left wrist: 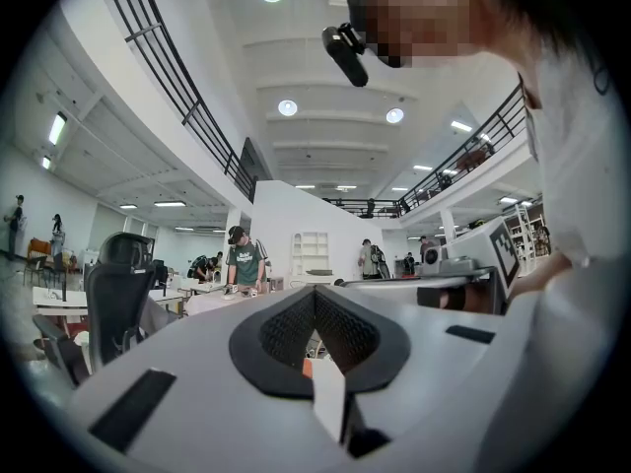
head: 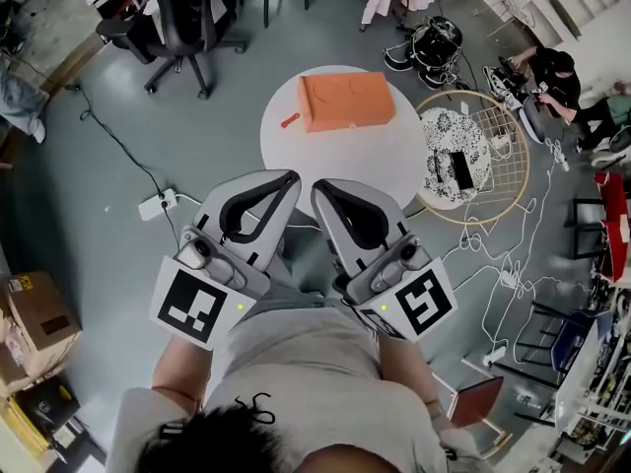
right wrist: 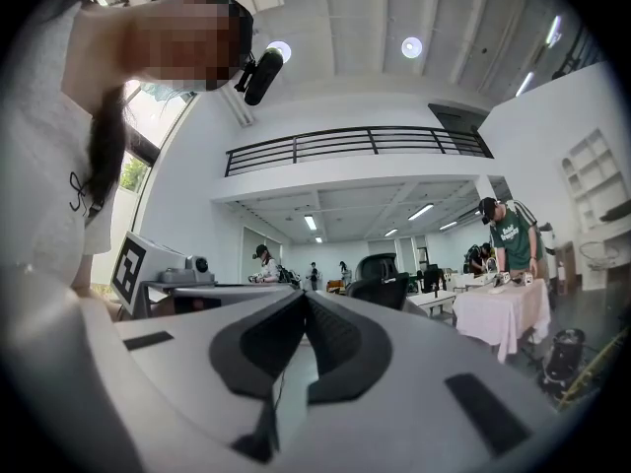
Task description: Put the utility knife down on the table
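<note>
A small orange-red utility knife (head: 289, 120) lies on the round white table (head: 335, 156), just left of an orange box (head: 345, 100). Both grippers are held low near the person's body, short of the table's near edge. My left gripper (head: 288, 177) is shut with nothing between its jaws; in the left gripper view its black pads (left wrist: 296, 328) meet. My right gripper (head: 322, 187) is likewise shut and empty, and its pads (right wrist: 330, 333) touch in the right gripper view. Neither gripper touches the knife.
A black office chair (head: 187, 18) stands beyond the table at the left. A round wire-topped stand (head: 498, 151) with a patterned cloth is right of the table. A power strip (head: 158, 203) and cables lie on the floor; cardboard boxes (head: 35, 313) sit at the left.
</note>
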{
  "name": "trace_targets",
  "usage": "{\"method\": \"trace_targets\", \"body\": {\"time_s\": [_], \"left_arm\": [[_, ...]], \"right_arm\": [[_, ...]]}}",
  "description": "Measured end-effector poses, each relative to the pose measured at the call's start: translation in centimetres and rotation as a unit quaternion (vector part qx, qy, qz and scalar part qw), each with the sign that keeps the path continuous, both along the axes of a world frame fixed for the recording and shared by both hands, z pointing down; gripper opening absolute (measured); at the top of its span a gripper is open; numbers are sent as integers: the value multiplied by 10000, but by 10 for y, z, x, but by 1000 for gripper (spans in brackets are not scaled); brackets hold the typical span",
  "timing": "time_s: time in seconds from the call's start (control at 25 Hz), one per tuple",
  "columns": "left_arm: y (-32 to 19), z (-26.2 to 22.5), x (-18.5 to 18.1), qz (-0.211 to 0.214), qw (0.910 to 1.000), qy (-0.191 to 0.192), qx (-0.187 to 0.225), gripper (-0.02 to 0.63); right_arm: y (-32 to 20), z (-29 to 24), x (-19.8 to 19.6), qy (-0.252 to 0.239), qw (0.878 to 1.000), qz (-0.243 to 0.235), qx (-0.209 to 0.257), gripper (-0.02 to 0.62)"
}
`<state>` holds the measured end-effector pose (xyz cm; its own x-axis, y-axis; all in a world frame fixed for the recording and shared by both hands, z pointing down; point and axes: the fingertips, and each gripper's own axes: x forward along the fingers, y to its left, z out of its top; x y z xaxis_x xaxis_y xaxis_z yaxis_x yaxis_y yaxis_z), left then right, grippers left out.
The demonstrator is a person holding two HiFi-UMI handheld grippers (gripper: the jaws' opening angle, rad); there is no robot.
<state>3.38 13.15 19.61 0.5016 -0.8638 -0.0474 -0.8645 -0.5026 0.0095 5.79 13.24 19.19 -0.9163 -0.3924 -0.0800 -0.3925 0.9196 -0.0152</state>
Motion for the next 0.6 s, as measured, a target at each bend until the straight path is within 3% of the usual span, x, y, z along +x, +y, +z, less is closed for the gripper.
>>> {"method": "trace_targets", "body": {"time_s": [0.6], "left_arm": [[-8,2,-22,-101,9999,-51,-15,9]], "right_arm": [[-8,1,-23,-8,9999,-117,-9,9]]}}
